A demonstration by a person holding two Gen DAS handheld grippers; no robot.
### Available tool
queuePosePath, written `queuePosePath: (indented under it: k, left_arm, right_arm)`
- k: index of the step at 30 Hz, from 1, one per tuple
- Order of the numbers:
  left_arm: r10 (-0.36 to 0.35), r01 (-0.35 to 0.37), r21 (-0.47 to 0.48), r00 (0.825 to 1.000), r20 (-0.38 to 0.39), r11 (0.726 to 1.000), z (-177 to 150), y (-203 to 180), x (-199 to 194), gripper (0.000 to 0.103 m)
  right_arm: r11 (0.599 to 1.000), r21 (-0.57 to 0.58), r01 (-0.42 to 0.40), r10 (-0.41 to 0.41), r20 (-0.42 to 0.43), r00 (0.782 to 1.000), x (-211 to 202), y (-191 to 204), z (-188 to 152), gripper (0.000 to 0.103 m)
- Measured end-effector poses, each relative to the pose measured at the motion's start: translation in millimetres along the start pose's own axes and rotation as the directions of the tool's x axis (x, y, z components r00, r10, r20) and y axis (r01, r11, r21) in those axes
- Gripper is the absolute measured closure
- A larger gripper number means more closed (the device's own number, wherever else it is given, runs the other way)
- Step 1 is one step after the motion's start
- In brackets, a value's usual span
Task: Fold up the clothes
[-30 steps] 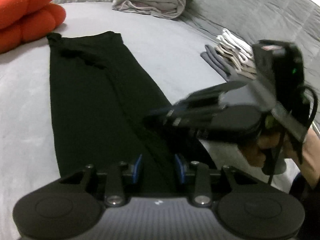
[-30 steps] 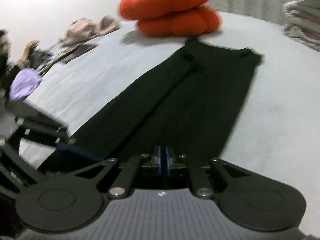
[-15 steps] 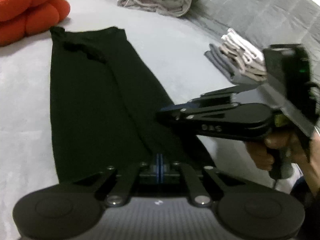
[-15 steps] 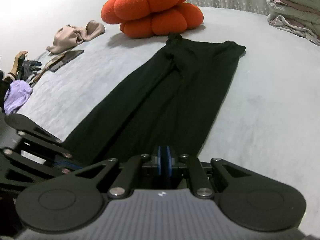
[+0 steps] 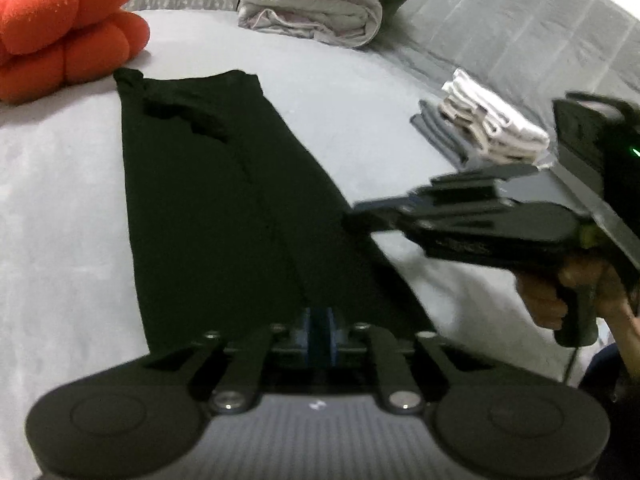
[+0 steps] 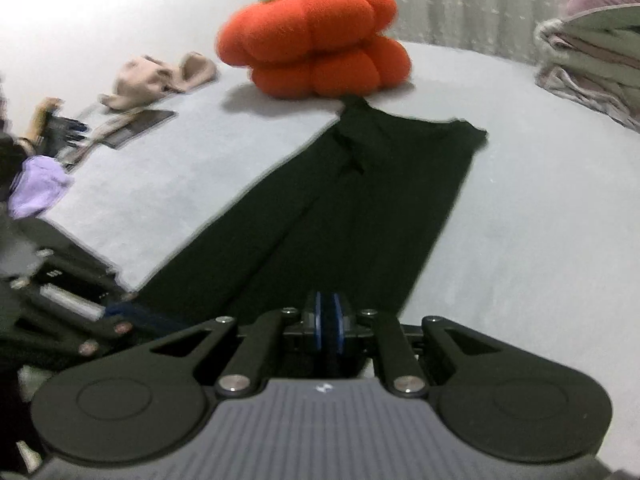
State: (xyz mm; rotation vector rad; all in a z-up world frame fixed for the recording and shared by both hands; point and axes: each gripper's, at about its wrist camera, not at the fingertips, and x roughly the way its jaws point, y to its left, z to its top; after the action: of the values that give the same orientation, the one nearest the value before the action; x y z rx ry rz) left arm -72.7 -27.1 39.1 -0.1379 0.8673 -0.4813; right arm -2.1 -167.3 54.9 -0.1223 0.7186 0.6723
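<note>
A long black garment of thin knit fabric (image 5: pixel 208 200), folded lengthwise into a narrow strip, lies flat on the pale grey bed (image 5: pixel 60 208), its far end just beside a plush orange pumpkin-shaped cushion (image 6: pixel 316 48) and its near end at your two grippers. Your left gripper (image 5: pixel 319 330) has its jaws closed at the near hem, apparently pinching the cloth, and your right gripper (image 6: pixel 328 328) is likewise closed at the near edge; holding both near corners suits carrying that end toward the far end for a crosswise fold, though that is a judgement. The left wrist view alone shows your right hand (image 5: pixel 576 292) on the gripper handle, a small stack of folded white and grey cloths (image 5: pixel 488 128) and a rolled pale quilt (image 5: pixel 312 4). The right wrist view alone shows a beige crumpled garment (image 6: pixel 160 76), a lilac cloth (image 6: pixel 36 188) and a curtain (image 6: pixel 460 0) behind the bed.
</note>
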Motion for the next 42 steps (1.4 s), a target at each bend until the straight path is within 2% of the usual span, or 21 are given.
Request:
queuePosePath:
  k: [2,3,4,6,8,9,10,12,24,27,30,32,34,35,36,38,42]
  left_arm:
    - [-0.027,0.027,-0.002,1.0,-0.01,1.0,-2,-2,0,0.082]
    - [-0.041,0.041,0.011,0.999,-0.02,0.999,-4,-5,1,0.081]
    - [-0.048,0.049,0.032,0.998,-0.031,0.998,-6,-9,2,0.08]
    - [-0.044,0.048,0.071,0.997,-0.056,0.996,-13,-16,7,0.081]
    - [-0.017,0.027,0.115,0.997,-0.082,0.993,-21,-23,12,0.084]
    - [0.004,0.009,0.145,0.996,-0.089,0.989,-25,-28,15,0.088]
    - [0.017,-0.002,0.167,0.996,-0.09,0.986,-27,-31,15,0.089]
    - [0.037,-0.019,0.206,0.996,-0.086,0.978,-30,-35,14,0.091]
    - [0.022,-0.002,0.212,0.995,-0.093,0.977,-35,-34,9,0.093]
    - [0.024,-0.003,0.213,0.995,-0.094,0.977,-36,-34,9,0.093]
    - [0.028,-0.006,0.217,0.995,-0.098,0.976,-36,-35,9,0.093]
    - [0.029,-0.006,0.22,0.995,-0.1,0.976,-37,-36,9,0.093]
    - [0.029,-0.006,0.222,0.994,-0.101,0.975,-37,-36,9,0.093]
    - [0.029,-0.006,0.22,0.994,-0.102,0.975,-38,-36,10,0.093]
    - [0.029,-0.005,0.219,0.994,-0.104,0.976,-38,-35,10,0.093]
    - [0.031,-0.007,0.222,0.994,-0.103,0.975,-39,-36,11,0.093]
    - [0.031,-0.008,0.224,0.994,-0.101,0.975,-40,-35,10,0.093]
  right_arm:
    - [1.0,-0.007,-0.024,0.024,-0.02,0.999,-5,-1,-6,0.079]
    - [1.0,-0.009,-0.027,0.027,-0.034,0.999,-6,-1,-9,0.066]
    - [1.0,-0.01,-0.021,0.021,-0.047,0.999,-3,-1,-11,0.061]
    - [1.0,-0.014,-0.013,0.012,-0.073,0.997,2,0,-15,0.061]
    - [0.999,-0.029,-0.022,0.019,-0.092,0.996,11,3,-15,0.067]
    - [0.999,-0.04,-0.004,0.0,-0.11,0.994,17,5,-15,0.092]
    - [0.998,-0.056,0.026,-0.033,-0.121,0.992,22,8,-16,0.102]
    - [0.995,-0.081,0.051,-0.06,-0.11,0.992,26,12,-15,0.102]
    - [0.991,-0.053,0.127,-0.13,-0.058,0.99,21,10,-16,0.102]
    - [0.99,-0.034,0.133,-0.135,-0.043,0.99,17,8,-14,0.098]
    - [0.996,-0.041,0.081,-0.082,-0.035,0.996,9,10,-14,0.097]
    - [0.998,-0.059,0.023,-0.025,-0.041,0.999,3,14,-14,0.092]
    - [0.987,-0.107,-0.116,0.105,-0.109,0.989,0,23,-20,0.092]
    - [0.981,-0.134,-0.141,0.121,-0.149,0.981,2,27,-24,0.094]
    - [0.979,-0.171,-0.114,0.083,-0.18,0.98,7,30,-30,0.103]
    - [0.978,-0.207,-0.041,0.004,-0.179,0.984,12,30,-34,0.103]
    - [0.985,-0.132,0.107,-0.124,-0.133,0.983,13,8,-24,0.103]
